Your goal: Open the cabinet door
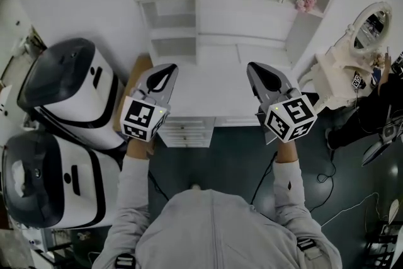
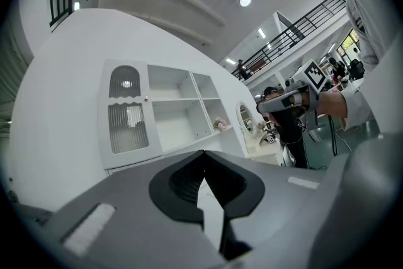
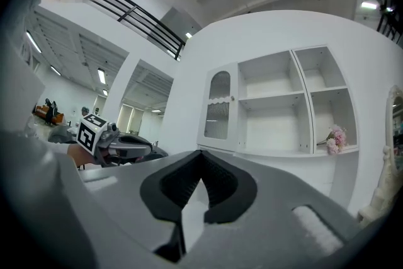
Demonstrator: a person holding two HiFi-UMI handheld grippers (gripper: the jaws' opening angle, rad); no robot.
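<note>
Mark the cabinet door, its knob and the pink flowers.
cabinet door (image 3: 218,120), right gripper view, ribbed lower pane.
knob (image 3: 232,98), right gripper view, its round head.
pink flowers (image 3: 335,137), right gripper view, the blossoms.

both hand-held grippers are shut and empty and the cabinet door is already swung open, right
No: the cabinet door is closed, as the right gripper view shows. Both the left hand-held gripper and the right hand-held gripper are shut and empty.

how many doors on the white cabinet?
1: the glazed door, at the left end of the white cabinet, looks shut, beside the open shelves. The cabinet's lower part is hidden, so there may be more.
</note>
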